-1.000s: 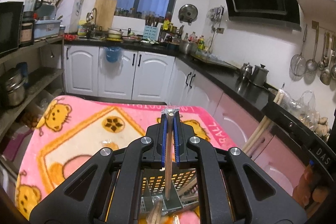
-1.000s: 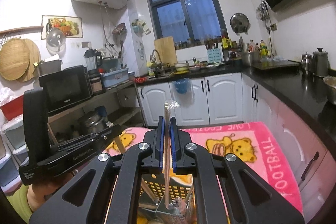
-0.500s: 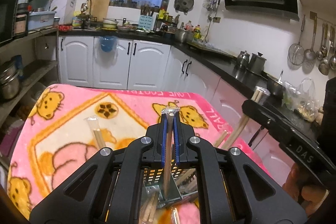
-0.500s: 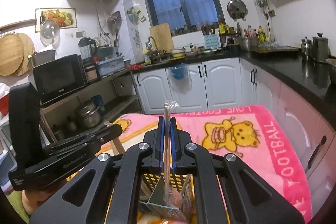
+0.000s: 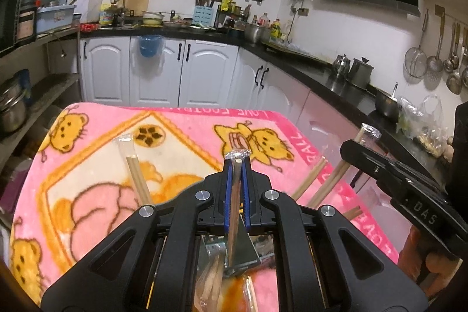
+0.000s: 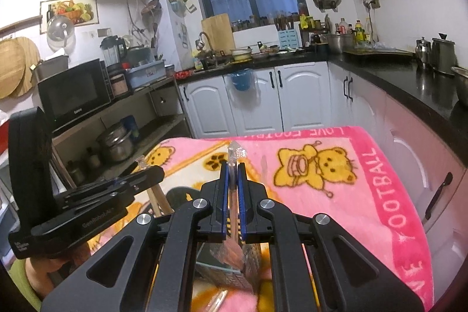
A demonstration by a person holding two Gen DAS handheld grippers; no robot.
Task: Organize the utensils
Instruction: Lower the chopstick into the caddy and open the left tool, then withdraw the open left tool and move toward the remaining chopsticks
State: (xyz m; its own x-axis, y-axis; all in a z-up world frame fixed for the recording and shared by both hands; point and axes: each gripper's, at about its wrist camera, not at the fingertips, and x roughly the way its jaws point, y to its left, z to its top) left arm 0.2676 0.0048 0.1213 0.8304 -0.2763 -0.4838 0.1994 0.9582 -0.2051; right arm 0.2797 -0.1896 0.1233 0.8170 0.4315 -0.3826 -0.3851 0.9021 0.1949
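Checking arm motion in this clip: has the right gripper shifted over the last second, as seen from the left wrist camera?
Yes. The right gripper has come into view and moved left, over the pink blanket, gripping a wrapped chopstick.

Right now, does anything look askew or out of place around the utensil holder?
Yes. Several wrapped chopsticks lean out of the metal holder at splayed angles rather than standing straight, and more wrapped packets lie loose on the pink blanket beside it. Each gripper, left and right, is shut on another wrapped stick.
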